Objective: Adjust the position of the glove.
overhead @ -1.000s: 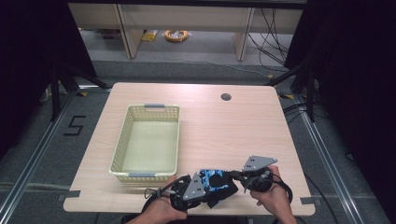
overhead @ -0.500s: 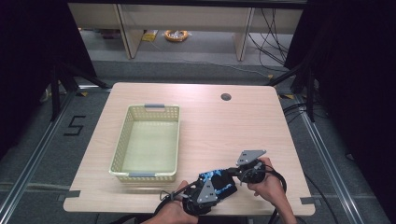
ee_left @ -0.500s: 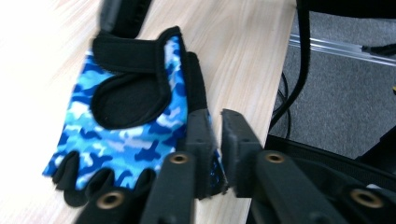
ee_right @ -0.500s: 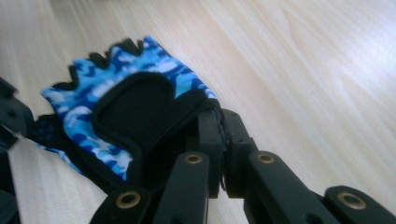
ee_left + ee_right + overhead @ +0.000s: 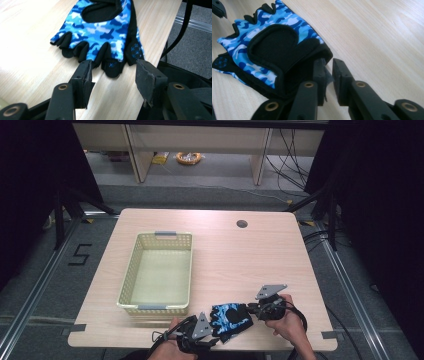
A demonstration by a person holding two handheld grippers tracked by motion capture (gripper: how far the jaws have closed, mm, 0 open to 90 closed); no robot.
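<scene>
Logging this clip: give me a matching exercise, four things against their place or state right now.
Things:
1. glove
2. basket
3. left tongs
4. right tongs

States:
A. jaws wide apart at the glove's finger end
B. flat on the table near its front edge, between the two tongs
C. empty, on the left half of the table
D. jaws close together at the glove's cuff, a sliver of it between them

Pairs: 1-B, 2-C, 3-A, 4-D
</scene>
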